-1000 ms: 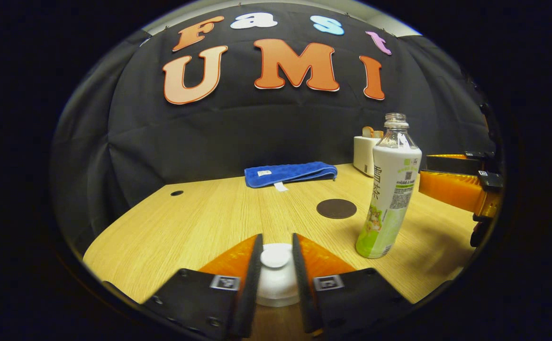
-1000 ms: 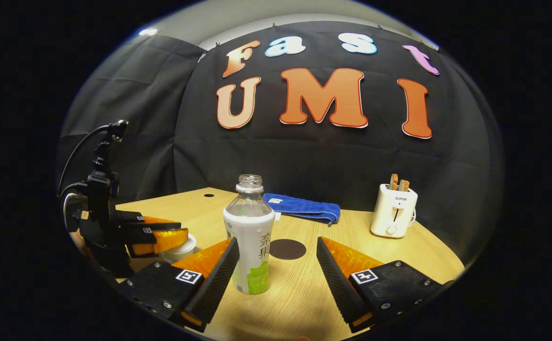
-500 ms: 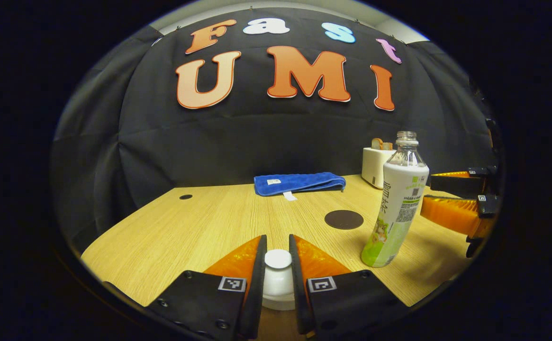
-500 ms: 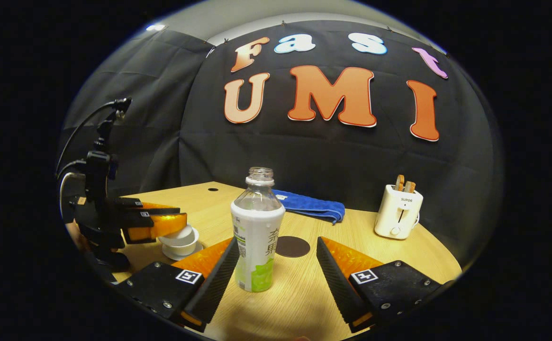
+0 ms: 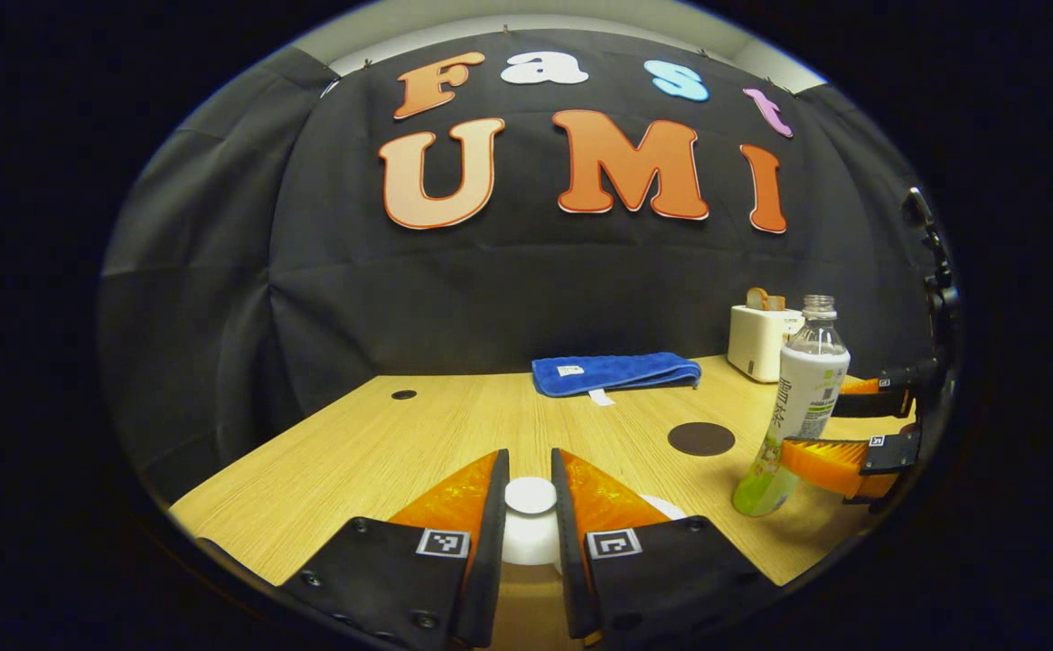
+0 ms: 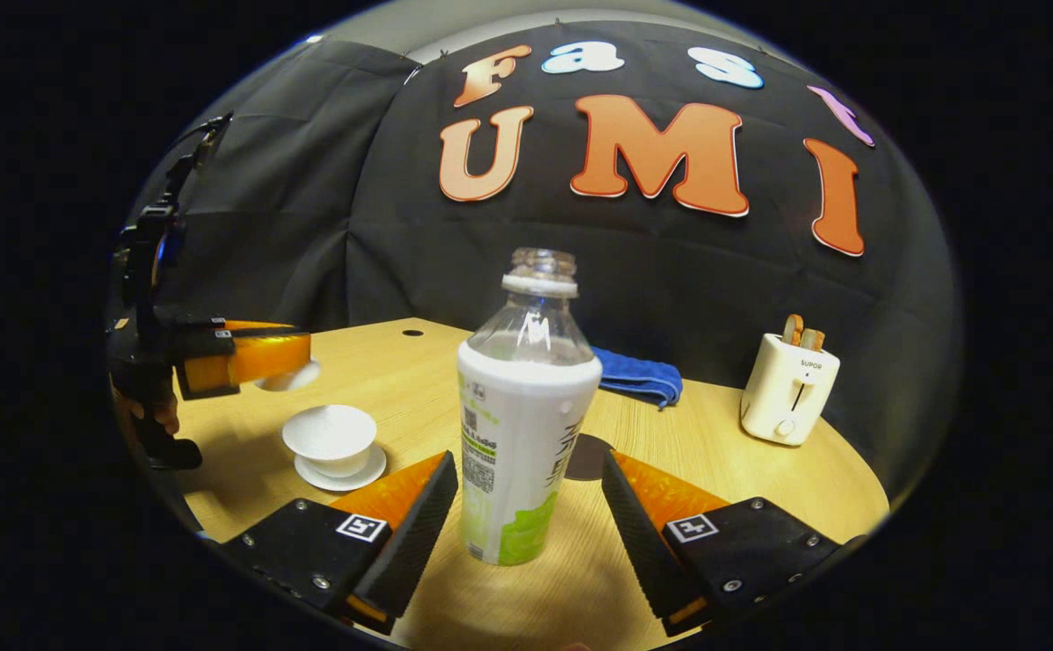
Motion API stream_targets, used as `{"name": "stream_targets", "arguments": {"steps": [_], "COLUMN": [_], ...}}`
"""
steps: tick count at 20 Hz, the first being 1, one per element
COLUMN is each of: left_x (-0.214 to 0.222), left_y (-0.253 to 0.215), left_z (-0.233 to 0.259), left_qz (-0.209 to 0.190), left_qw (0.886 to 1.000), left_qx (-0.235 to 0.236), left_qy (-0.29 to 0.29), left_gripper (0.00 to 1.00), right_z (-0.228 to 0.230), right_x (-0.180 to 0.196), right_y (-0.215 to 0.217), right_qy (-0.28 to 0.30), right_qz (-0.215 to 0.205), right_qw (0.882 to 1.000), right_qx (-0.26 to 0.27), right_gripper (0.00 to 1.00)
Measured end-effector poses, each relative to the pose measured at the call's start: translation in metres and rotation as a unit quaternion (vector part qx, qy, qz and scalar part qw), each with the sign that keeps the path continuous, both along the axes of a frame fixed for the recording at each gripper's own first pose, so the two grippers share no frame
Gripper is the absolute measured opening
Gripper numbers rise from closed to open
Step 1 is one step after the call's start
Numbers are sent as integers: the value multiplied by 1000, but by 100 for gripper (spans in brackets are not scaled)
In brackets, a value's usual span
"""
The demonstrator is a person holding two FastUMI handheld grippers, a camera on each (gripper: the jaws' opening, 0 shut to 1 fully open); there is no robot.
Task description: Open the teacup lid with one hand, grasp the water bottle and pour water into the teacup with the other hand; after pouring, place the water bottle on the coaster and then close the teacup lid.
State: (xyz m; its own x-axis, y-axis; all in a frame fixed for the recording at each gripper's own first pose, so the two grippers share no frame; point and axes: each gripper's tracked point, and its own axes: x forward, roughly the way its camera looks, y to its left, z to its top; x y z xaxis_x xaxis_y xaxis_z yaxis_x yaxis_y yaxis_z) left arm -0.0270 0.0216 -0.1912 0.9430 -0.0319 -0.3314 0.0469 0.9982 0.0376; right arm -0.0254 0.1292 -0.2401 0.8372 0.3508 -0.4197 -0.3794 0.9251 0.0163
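The left gripper is clamped on the knob of the white teacup lid, both fingers pressing its sides, and holds it in the air; in the right gripper view that same gripper hangs above and to the left of the white teacup, which stands uncovered on its saucer on the wooden table, with part of the hand holding the gripper visible below it. The right gripper has its fingers spread wide to either side of the uncapped water bottle, which stands upright on the table between them; the left finger looks close to the bottle's wall while the right finger stands clear, so there is no grip. In the left gripper view the bottle stands just right of the dark round coaster, off it, with the right gripper's fingers flanking it. A folded blue towel lies at the table's far edge, and a white toaster with bread in its slots stands to the right of it.
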Motion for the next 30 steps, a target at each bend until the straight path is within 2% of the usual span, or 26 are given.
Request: {"name": "stream_targets", "arguments": {"steps": [5,7,8,12,15,18,24,30], "left_x": [-7,-11,-12,-13,-14,-16,-17,-18], "left_y": [29,38,42,58,65,70,85,98], "left_z": [-7,-10,-11,-15,-15,-16,-17,-15], "left_qz": [27,36,39,51,56,57,66,71], "left_qw": [1000,999,999,999,998,998,998,997], "left_qx": [0,0,-2,-3,-5,-7,-10,-7], "left_qy": [5,6,6,9,7,7,6,2], "left_gripper": [33,33,33,33,33,31,33,33], "right_z": [-15,-16,-13,-4,2,11,28,38], "right_x": [0,6,6,11,16,22,25,33], "right_y": [7,8,9,2,-7,-14,-9,4], "right_qy": [25,23,23,23,8,-25,-96,-148], "right_qz": [-3,-11,-10,-22,-30,-21,22,67], "right_qw": [1000,1000,1000,999,999,994,967,930], "right_qx": [-1,-3,0,-3,-39,-102,-235,-331], "right_gripper": [88,80,70,65,64,63,61,62]}}
